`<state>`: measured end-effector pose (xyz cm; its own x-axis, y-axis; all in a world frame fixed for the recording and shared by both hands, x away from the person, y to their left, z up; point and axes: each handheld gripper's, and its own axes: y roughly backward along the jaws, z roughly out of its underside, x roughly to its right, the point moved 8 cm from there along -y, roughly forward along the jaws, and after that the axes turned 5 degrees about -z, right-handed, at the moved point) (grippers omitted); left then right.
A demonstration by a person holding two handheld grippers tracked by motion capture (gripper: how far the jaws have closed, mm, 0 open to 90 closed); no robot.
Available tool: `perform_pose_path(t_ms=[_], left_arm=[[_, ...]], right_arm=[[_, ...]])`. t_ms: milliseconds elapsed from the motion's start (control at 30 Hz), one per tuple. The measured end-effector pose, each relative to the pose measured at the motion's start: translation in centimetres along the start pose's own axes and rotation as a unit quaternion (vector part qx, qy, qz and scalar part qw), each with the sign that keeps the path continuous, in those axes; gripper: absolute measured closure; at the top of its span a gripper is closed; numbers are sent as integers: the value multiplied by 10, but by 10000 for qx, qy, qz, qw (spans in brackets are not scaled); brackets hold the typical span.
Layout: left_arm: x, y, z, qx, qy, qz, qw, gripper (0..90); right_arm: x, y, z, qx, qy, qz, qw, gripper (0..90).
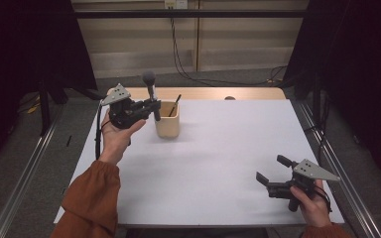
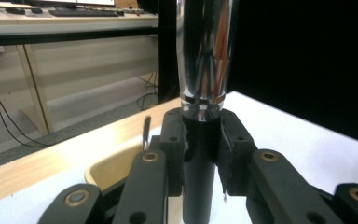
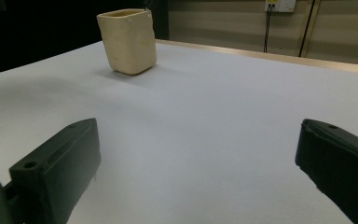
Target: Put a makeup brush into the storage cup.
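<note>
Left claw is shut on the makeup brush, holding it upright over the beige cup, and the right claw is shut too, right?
Not quite: the right claw is open, its jaws standing wide apart over bare table in the right gripper view. The rest holds: the left claw is shut on the makeup brush, upright over the beige cup.

A lab or recording room: black curtains at both frame edges, cables trailing from a wall socket at top centre, a metal frame rail at lower left, a white tabletop mid-frame.

Left claw gripping upright makeup brush over beige cup, right claw gaping above white table
</note>
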<state>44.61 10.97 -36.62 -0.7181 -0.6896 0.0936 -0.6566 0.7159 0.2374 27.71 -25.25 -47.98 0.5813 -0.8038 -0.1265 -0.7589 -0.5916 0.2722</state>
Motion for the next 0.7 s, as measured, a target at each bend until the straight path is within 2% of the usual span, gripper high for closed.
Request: perform_pose_path(t_ms=[67, 167, 367, 467, 567, 700], left_arm=[[-3, -2, -3, 38, 55, -35, 10000, 748], [-7, -7, -6, 59, 34, -136, 9999, 748], [-10, -20, -12, 114, 92, -172, 9997, 748], [-14, -25, -10, 110, 83, -226, 9996, 748], [-16, -30, -5, -6, 69, -221, 9997, 748], [-21, -35, -2, 7, 139, -270, 9995, 748]], right_arm=[[0, 0, 0, 2, -2, -3, 10000, 0], [0, -1, 1, -8, -21, 9, 10000, 0], [0, -1, 1, -14, -23, -12, 10000, 0], [1, -1, 1, -1, -31, 3, 10000, 0], [1, 0, 1, 6, -36, -4, 10000, 0], [1, -1, 1, -4, -39, -9, 10000, 0]])
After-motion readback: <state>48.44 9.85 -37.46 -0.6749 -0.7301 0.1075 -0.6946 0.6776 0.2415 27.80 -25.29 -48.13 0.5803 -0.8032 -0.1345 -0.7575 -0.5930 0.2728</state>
